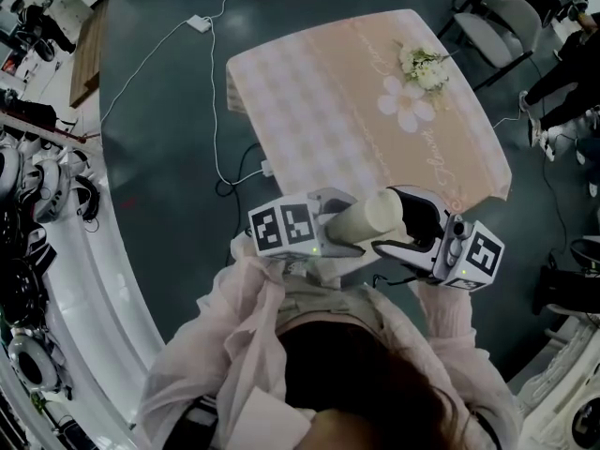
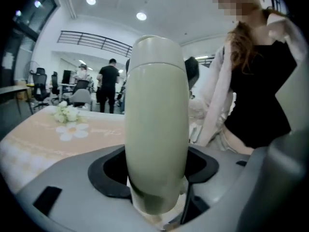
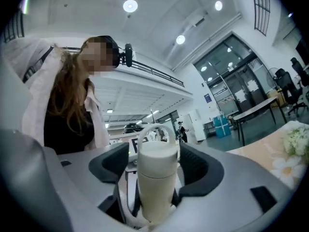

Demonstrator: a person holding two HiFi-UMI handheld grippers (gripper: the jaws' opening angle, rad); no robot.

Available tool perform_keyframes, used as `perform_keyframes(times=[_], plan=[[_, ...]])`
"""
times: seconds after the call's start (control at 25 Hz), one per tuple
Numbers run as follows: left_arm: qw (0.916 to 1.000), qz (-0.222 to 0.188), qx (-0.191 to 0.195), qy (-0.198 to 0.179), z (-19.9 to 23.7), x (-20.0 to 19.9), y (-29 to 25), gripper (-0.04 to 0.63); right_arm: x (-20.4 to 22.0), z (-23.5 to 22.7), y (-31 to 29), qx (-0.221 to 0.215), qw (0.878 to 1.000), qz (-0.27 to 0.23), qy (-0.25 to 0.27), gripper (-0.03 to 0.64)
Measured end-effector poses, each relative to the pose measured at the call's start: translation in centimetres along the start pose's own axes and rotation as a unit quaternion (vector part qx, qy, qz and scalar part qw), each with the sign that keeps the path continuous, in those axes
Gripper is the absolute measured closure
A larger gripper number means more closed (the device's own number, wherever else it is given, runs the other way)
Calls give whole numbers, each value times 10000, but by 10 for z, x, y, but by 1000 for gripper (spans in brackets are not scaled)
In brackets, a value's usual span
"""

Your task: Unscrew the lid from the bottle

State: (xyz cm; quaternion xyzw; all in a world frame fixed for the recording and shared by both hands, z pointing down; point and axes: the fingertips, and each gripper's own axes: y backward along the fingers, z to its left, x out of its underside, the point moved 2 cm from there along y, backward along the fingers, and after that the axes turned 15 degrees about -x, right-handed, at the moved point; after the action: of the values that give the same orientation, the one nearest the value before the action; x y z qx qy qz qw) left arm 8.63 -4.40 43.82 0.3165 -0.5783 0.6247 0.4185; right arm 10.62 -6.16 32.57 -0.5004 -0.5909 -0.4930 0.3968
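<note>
A cream bottle point(image 1: 361, 223) lies nearly level in the air between my two grippers, close to my chest. My left gripper point(image 1: 330, 240) is shut on one end of it. In the left gripper view the bottle point(image 2: 157, 120) rises out of the dark pads point(image 2: 112, 170) and fills the middle. My right gripper point(image 1: 405, 232) has its jaws around the other end. In the right gripper view the bottle point(image 3: 155, 192) stands between the pads point(image 3: 195, 166), which lie against its sides. Its lid point(image 3: 157, 158), with a white loop handle, is at the far end.
A table with a peach checked cloth point(image 1: 309, 92) stands ahead, with a small white flower bunch point(image 1: 422, 64) on it. A cable and adapter point(image 1: 199, 23) lie on the floor. A curved white counter with headphones point(image 1: 56, 186) runs along the left. Chairs point(image 1: 506, 26) stand at the far right.
</note>
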Motion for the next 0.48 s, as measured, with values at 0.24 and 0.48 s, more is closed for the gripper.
perform_keyframes(times=[0.24, 0.48], plan=[[9687, 766, -2361, -44, 50, 20, -10, 281, 17, -36, 10, 1776, 9825, -119, -553, 213], [9683, 786, -2368, 92, 36, 29, -16, 282, 24, -37, 13, 2045, 9769, -83, -621, 321]])
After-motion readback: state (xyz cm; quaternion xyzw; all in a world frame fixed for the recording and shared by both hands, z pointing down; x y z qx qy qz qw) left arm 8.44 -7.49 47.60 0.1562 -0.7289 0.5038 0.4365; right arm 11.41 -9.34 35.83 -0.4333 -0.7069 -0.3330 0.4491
